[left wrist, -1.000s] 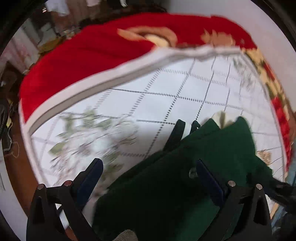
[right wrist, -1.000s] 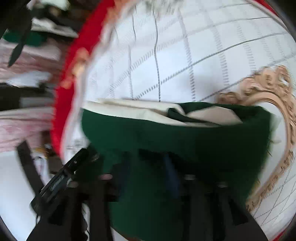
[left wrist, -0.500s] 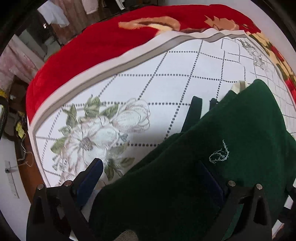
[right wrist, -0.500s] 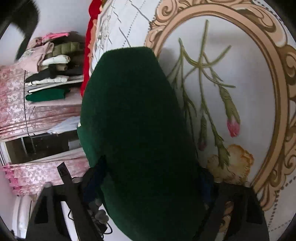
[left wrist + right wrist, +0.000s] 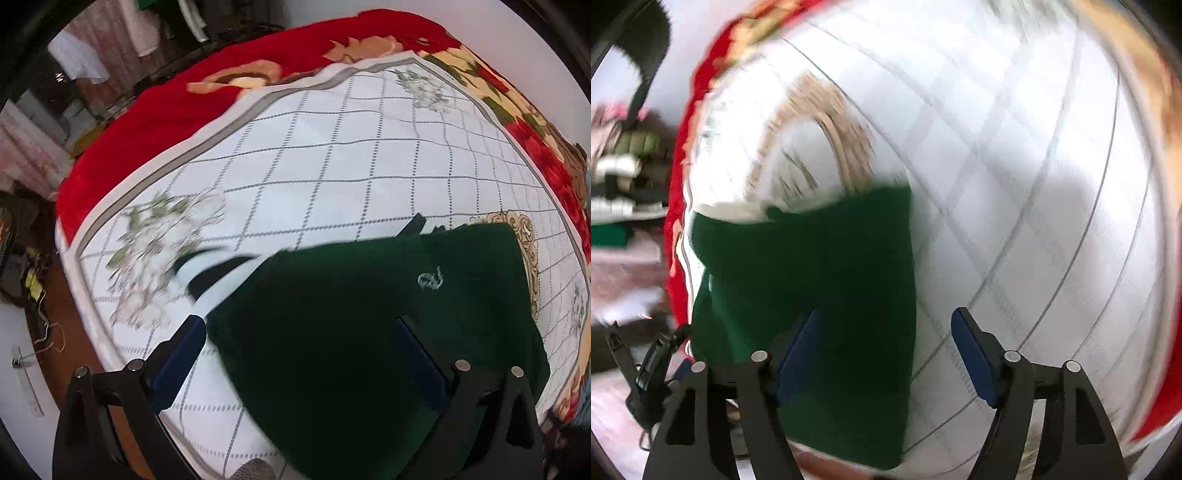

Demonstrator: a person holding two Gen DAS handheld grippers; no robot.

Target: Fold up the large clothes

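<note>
A dark green garment (image 5: 369, 295) lies folded on the bed, with a small pale embroidered mark (image 5: 430, 277) on top and a blurred cream and dark striped part (image 5: 214, 269) sticking out at its left. My left gripper (image 5: 298, 323) hangs over it, pointing steeply down, open, its blue pads well apart and pressing on nothing. In the blurred right wrist view the garment (image 5: 812, 258) fills the left half. My right gripper (image 5: 886, 313) is open and its jaws are opening. Its left finger is over the green cloth and its right finger over the bare cover, with the garment's right edge below the gap.
The bed has a white checked cover (image 5: 332, 166) with flower prints over a red floral blanket (image 5: 147, 110). Left of the bed are a brown floor with cables (image 5: 37, 314) and stacked clothes (image 5: 624, 166). A black device (image 5: 653, 362) sits at the bed's edge.
Both views have swung across the bed. The left view now takes in more of the garment and the cover. The right gripper has moved from over the garment's middle to its right edge.
</note>
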